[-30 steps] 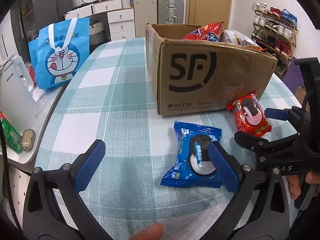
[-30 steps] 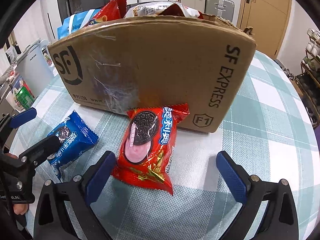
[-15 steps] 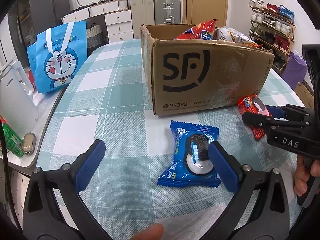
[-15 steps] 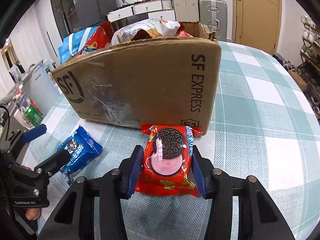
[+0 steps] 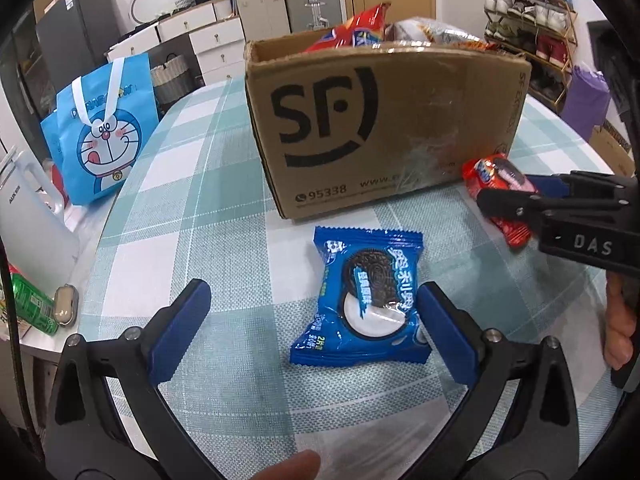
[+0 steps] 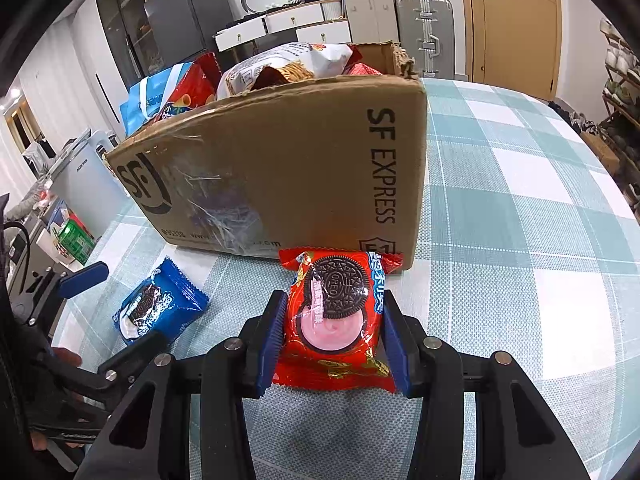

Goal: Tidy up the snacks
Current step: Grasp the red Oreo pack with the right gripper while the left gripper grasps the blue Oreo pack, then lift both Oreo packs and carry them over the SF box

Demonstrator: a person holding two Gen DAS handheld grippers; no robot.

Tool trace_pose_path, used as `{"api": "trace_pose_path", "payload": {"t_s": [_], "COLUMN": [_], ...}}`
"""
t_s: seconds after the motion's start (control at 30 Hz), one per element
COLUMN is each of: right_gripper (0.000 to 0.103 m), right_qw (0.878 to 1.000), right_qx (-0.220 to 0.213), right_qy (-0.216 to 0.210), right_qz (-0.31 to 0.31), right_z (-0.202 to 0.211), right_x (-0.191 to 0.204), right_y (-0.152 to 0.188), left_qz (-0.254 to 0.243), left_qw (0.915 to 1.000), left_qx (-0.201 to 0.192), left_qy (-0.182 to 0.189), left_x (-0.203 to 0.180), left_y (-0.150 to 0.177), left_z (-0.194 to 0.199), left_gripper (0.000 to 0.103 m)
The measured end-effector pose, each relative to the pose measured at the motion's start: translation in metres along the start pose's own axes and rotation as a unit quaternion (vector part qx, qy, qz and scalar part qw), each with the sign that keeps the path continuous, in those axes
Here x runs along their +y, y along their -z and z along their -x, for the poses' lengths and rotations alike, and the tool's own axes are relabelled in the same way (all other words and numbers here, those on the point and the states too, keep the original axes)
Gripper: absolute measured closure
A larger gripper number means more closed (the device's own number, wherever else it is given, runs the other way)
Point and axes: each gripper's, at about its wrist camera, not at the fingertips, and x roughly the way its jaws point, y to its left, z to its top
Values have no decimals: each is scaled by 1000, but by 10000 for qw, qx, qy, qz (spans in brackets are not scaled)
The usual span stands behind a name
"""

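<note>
Right gripper (image 6: 332, 340) clamps the red Oreo pack (image 6: 335, 322) against the cardboard box (image 6: 280, 176) edge; left gripper (image 5: 312, 328) jaws spread wide around the blue Oreo pack (image 5: 366, 300).

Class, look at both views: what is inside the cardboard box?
Inside the box, a red snack bag and a white snack bag stick up above the rim. Anything lower is hidden by the walls.
</note>
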Motion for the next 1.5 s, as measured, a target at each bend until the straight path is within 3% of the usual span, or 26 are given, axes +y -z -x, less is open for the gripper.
{"api": "trace_pose_path", "payload": {"t_s": [0.27, 0.5, 0.6, 0.93, 1.5], "right_gripper": [57, 57, 57, 57, 57], "right_qw": [10000, 9996, 9992, 9982, 9924], "right_qx": [-13, -78, -94, -272, -851], "right_qy": [-76, -61, -54, -136, -586], "right_qz": [-28, 278, 395, 510, 670], "right_z": [1, 5, 5, 13, 48], "right_x": [-3, 9, 15, 18, 33], "right_y": [0, 3, 3, 4, 2], "left_qz": [-126, -78, -52, 108, 477], "left_qw": [9996, 9986, 9983, 9981, 9936], "left_qx": [161, 127, 119, -67, -761], "left_qy": [173, 513, 566, 600, 689], "left_x": [-4, 1, 2, 8, 22], "left_y": [0, 1, 1, 2, -3], "left_z": [-10, -8, -8, 2, 41], "left_gripper": [14, 44, 51, 61, 62]}}
